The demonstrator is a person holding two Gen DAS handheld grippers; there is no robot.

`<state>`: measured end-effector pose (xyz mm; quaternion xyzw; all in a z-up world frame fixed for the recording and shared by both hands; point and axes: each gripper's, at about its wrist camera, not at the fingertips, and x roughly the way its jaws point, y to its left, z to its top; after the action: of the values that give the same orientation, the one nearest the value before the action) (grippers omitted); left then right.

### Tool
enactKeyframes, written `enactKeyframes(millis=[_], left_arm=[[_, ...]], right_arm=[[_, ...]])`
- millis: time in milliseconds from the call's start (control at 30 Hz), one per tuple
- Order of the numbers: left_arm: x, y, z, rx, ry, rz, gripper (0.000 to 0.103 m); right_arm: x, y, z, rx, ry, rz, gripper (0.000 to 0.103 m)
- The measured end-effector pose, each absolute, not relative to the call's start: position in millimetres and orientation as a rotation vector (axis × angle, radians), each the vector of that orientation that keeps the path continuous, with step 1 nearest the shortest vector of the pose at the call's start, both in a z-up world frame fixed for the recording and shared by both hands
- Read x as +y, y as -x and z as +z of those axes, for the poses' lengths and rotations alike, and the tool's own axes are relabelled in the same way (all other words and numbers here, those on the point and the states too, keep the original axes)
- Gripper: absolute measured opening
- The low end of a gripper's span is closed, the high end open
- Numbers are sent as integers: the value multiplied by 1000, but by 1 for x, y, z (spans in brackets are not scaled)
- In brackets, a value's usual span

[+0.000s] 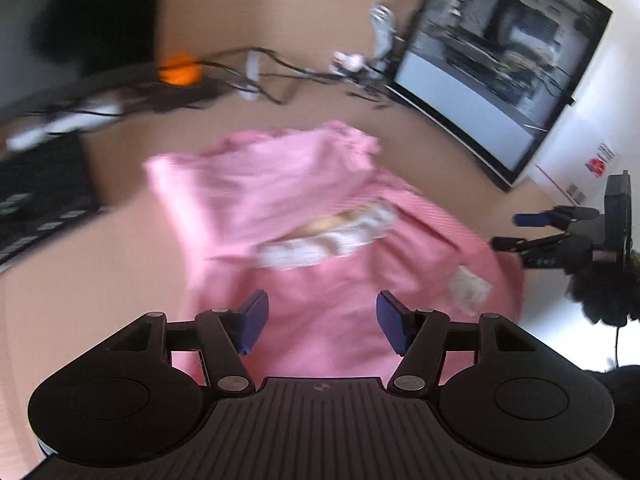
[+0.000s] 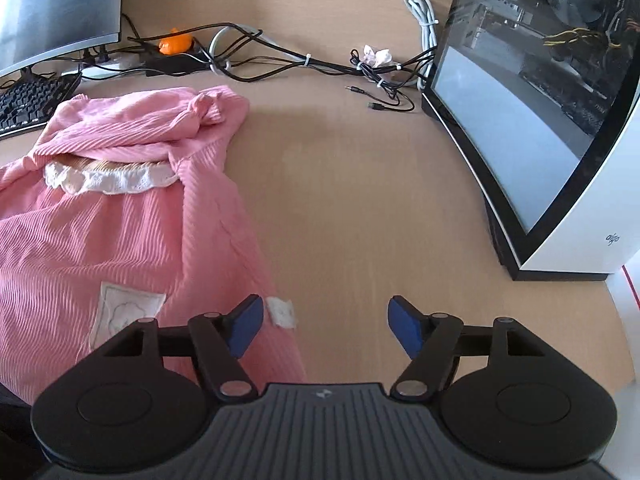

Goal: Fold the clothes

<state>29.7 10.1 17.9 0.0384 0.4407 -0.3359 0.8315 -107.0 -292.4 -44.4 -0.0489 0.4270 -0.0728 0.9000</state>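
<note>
Left gripper (image 1: 322,322): blue pads apart with nothing pinched, hanging over the near lower part of the pink ribbed knit garment (image 1: 320,280) at bottom centre of the left wrist view. Cloth shows in the gap but the pads don't press it; I'd judge it's lining up a hem grab

Right gripper (image 2: 326,326): jaws also wide and empty, bottom centre of the right wrist view. Left pad (image 2: 245,326) sits over the garment's right edge, just beside a small white tag (image 2: 283,312); right pad is over bare light wood desk (image 2: 360,200). It straddles the edge, probably because that's the seam to catch for a fold

Garment lies flat-ish on the desk, lower left to centre left of the right view. White lace collar (image 2: 112,180) is mid left, with a pale square patch (image 2: 128,304) nearer. The far end, bunched at upper left, looks already turned over the collar, so the fold seems part done

Far side: black keyboard (image 2: 28,100) and monitor (image 2: 60,8) upper left, cable tangle (image 2: 280,56) and an orange object (image 2: 174,44) along the top, white PC case with glass panel (image 2: 540,120) at right. The garment sits in the one open patch between them, so there's little room to spread it

Left view is motion-blurred, so detail there is poor
</note>
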Motion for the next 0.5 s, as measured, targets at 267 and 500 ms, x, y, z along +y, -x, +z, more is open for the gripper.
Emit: enactKeyframes(millis=[267,500], left_arm=[[-30,-33,-21,1032,-169,-672,34],[-34,-38,-23,1010,-253,-642,30]], right_arm=[[-271,124,-47,889,92,-65,38],[-291,129,-55,904,129,-145,37]])
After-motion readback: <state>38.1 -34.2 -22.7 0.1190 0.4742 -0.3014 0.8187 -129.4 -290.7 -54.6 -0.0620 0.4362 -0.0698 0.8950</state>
